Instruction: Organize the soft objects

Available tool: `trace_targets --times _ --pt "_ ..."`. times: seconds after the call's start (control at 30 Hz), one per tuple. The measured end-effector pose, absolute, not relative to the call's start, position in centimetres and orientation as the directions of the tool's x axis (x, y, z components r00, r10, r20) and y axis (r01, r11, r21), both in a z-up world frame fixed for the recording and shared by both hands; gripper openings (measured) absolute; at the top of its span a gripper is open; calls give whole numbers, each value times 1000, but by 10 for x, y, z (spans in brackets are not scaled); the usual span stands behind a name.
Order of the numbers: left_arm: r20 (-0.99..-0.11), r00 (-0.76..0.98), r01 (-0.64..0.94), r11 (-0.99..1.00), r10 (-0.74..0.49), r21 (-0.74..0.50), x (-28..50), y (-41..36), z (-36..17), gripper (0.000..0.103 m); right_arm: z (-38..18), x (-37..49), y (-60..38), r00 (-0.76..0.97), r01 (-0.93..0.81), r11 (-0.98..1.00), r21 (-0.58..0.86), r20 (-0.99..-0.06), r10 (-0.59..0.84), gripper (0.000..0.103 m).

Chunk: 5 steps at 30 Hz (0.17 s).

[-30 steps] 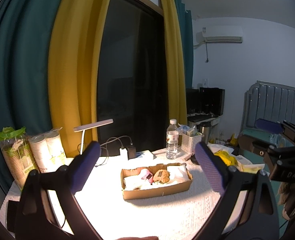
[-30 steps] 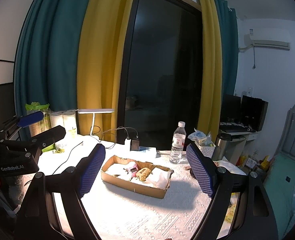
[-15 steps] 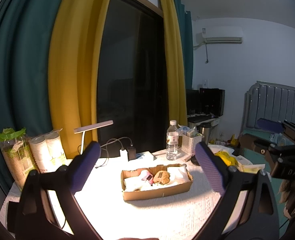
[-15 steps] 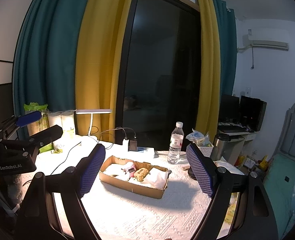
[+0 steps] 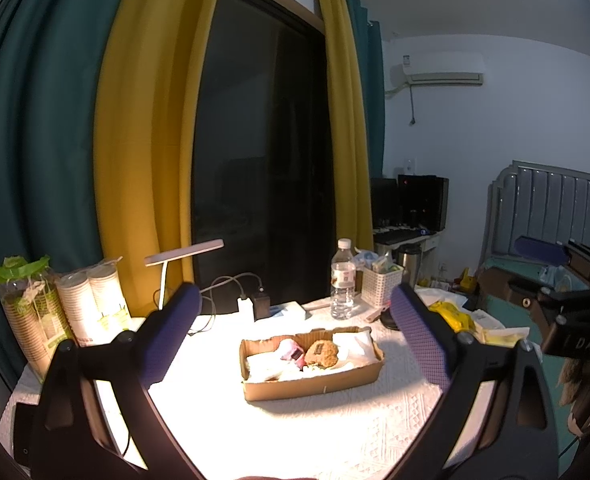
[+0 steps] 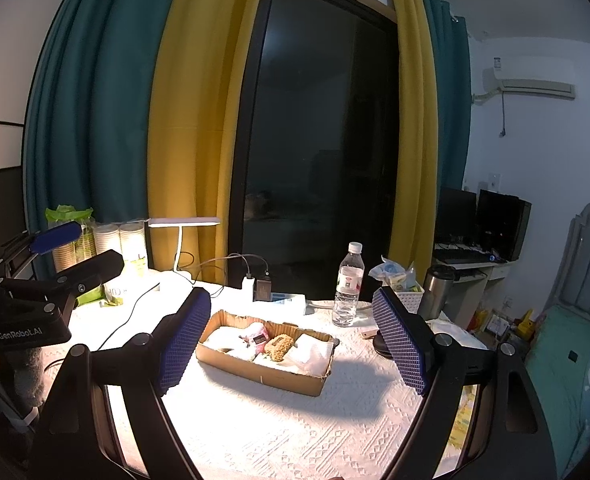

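Note:
A low cardboard box (image 5: 315,384) (image 6: 255,376) stands in the middle of the white table. In it lie a brown soft toy (image 5: 322,353) (image 6: 279,345), a pink soft item (image 5: 290,350) (image 6: 257,334) and white soft pieces (image 5: 355,345) (image 6: 309,354). My left gripper (image 5: 295,328) is open and empty, held above the table's near side, facing the box. My right gripper (image 6: 291,336) is open and empty, also back from the box. Each gripper shows at the edge of the other's view.
Behind the box stand a water bottle (image 5: 343,280) (image 6: 349,290), a white basket (image 5: 380,286), a desk lamp (image 5: 183,256) (image 6: 183,228), a charger with cables (image 5: 251,304) and stacks of paper cups (image 5: 91,300). A yellow packet (image 5: 453,316) lies at the right. Curtains and a dark window are behind.
Both grippers have drifted slightly; the box sits a little lower in both views. Nothing was gripped or let go.

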<state>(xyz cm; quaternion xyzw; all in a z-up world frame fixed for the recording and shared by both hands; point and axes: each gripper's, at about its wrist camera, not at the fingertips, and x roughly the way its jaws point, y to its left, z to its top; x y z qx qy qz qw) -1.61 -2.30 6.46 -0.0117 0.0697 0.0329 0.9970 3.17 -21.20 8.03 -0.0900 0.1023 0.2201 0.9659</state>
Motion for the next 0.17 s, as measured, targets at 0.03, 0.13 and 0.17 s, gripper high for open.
trace_targets --times 0.03,0.13,0.17 --pt "-139 988 -64 998 61 -19 -16 -23 65 97 80 32 -212 882 -444 887 -129 -237 407 86" --pt "-141 988 -60 998 57 -15 -13 -25 63 97 78 32 -211 882 -443 887 -132 -242 405 86" --pt "-145 988 -59 998 56 -14 -11 -26 62 97 77 33 -211 881 -444 887 -131 -244 405 86"
